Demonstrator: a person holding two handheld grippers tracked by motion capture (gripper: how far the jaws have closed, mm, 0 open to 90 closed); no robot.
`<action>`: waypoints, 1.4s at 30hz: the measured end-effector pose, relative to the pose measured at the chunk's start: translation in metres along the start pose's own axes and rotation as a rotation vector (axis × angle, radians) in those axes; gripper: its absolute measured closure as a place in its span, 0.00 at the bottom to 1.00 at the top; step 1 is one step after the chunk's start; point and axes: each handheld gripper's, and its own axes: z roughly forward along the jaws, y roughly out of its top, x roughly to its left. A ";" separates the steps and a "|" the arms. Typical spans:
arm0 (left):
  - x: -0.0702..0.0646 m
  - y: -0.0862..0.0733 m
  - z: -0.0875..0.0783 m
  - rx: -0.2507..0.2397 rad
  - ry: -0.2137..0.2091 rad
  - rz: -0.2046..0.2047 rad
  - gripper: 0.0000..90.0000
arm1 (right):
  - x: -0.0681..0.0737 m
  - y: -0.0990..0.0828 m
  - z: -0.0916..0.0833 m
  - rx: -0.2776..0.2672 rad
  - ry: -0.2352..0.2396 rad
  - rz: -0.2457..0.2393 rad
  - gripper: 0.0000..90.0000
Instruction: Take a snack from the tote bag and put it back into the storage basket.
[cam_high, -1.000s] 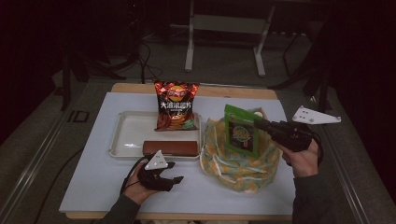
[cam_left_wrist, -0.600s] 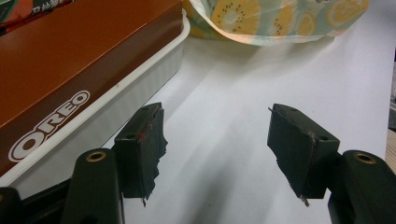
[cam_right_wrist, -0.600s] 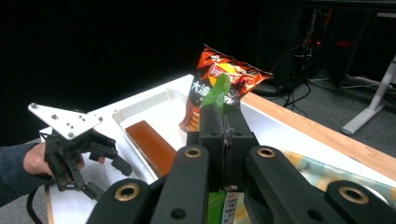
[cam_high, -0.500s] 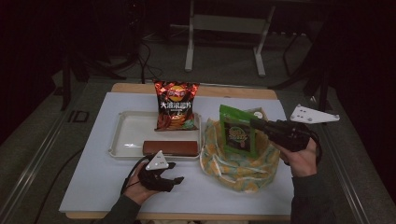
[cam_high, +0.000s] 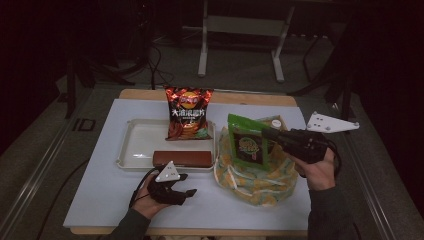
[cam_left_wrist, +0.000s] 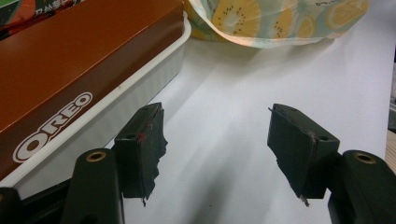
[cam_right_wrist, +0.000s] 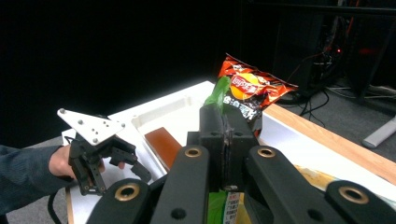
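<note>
My right gripper (cam_high: 268, 134) is shut on the edge of a green snack packet (cam_high: 248, 143) and holds it upright above the open fruit-print bag (cam_high: 256, 179). In the right gripper view the black jaws (cam_right_wrist: 225, 127) are pressed together on the green packet (cam_right_wrist: 216, 97). My left gripper (cam_high: 181, 192) lies on the white table cover, open and holding nothing, just in front of the white tray (cam_high: 134, 145). In the left gripper view its jaws (cam_left_wrist: 217, 144) stand wide apart over the bare cover, beside the tray's wall (cam_left_wrist: 154, 70).
A brown Oreo box (cam_high: 182, 158) lies along the tray's near side, and a red chip bag (cam_high: 188, 113) leans at its far end. The fruit-print bag (cam_left_wrist: 275, 18) is to the right of the tray. The floor beyond the table has stands and cables.
My right gripper has carried the green packet slightly to the left over the fruit-print bag. The left gripper has stayed where it was.
</note>
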 end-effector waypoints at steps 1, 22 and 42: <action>0.000 0.000 0.000 -0.001 0.000 -0.002 0.40 | 0.000 0.000 0.001 -0.001 0.001 -0.001 0.99; 0.002 -0.001 0.002 0.008 -0.001 -0.002 0.40 | 0.006 0.007 0.036 0.014 0.012 -0.025 0.99; 0.001 -0.001 0.003 0.011 -0.005 0.006 0.40 | 0.014 0.018 0.093 0.057 0.054 -0.065 0.99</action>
